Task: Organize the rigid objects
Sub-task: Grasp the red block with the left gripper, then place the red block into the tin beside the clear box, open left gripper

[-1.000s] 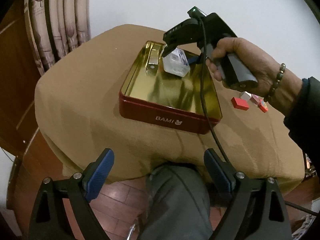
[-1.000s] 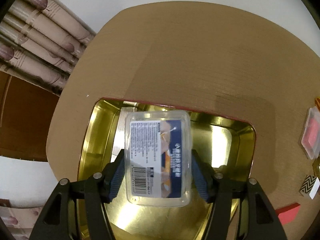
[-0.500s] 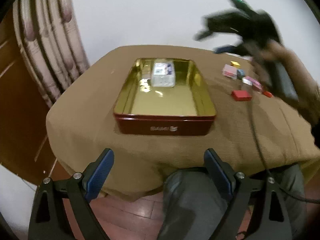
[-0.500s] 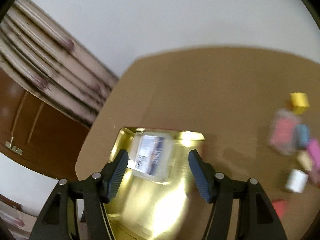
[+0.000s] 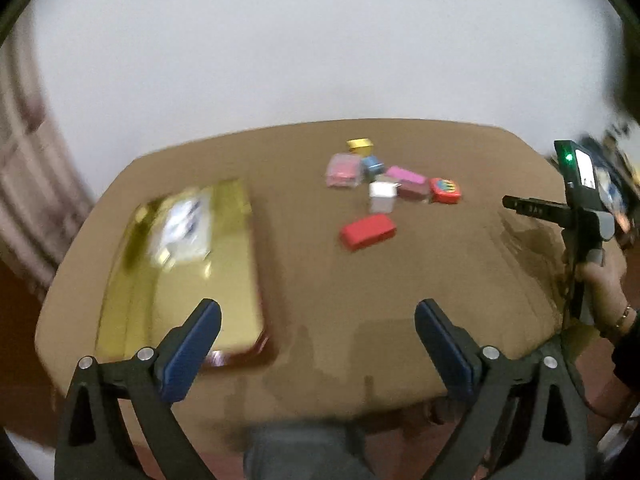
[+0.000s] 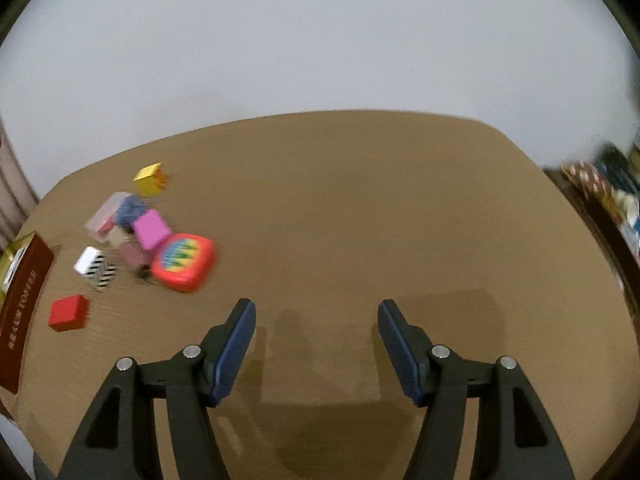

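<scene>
Both the left gripper (image 5: 316, 316) and right gripper (image 6: 314, 320) hang spread and empty. Loose small boxes (image 6: 148, 236) cluster mid-tabletop beside the gold-lined red tin (image 5: 176, 264). Approach the flat red block (image 6: 68, 312) squarely, likely easiest alone.

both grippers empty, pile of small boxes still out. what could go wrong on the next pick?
1. The small boxes are packed close together: the pink box, blue box and round red tin look to be touching, so closing on one may knock its neighbours.
2. The red box lies apart, an easier target; going into the cluster first risks scattering.
3. Both views are motion-blurred, so aim may be off. The left gripper and right gripper are open and still short of the boxes.
</scene>
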Tool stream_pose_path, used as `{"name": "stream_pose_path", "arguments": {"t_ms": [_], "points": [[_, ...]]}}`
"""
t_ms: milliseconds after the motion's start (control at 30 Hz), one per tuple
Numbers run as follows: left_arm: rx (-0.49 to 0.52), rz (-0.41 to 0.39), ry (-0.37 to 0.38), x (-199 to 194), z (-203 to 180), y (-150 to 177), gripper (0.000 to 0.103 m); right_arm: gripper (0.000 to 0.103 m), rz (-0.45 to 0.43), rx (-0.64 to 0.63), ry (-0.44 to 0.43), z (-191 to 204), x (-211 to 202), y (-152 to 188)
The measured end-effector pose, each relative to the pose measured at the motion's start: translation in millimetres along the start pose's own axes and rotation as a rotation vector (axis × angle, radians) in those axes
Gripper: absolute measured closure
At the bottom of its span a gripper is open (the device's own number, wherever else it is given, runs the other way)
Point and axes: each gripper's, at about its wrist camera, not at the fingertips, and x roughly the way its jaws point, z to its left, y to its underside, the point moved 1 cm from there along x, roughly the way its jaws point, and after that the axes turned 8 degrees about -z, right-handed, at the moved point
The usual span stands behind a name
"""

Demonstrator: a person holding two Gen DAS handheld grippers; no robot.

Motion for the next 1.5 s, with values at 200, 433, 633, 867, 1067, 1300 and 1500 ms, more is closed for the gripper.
{"name": "stream_pose_path", "arguments": {"t_ms": [200, 433, 633, 867, 1067, 1300, 1500], "points": [[0.355, 0.034, 0.165, 61, -48, -41, 0.007, 0.038, 0.001, 0.047, -0.068, 38, -30, 28], [0.547, 0.238, 0.328, 136, -73, -58, 0.007, 0.037, -0.012, 0.103, -0.165, 39, -78, 48], [0.614, 0.339, 0.319, 179, -66, -59, 0.010, 0.036, -0.020, 0.115, -0.194, 62, -95, 61], [0.585, 0.446, 0.332, 218, -55, -54, 0.042, 0.036, 0.001, 0.108, -0.213, 41, -104, 59], [0.493, 0.488, 0.407, 227, -44, -56, 0.064, 0.036, 0.005, 0.111, -0.221, 40, -110, 62], [0.386, 0.391, 0.269, 201, -52, -53, 0.077, 0.036, 0.009, 0.115, -0.220, 45, -108, 59], [0.074, 0.251, 0.187, 132, -22, -82, 0.077, 0.036, 0.017, 0.117, -0.220, 54, -114, 65]]}}
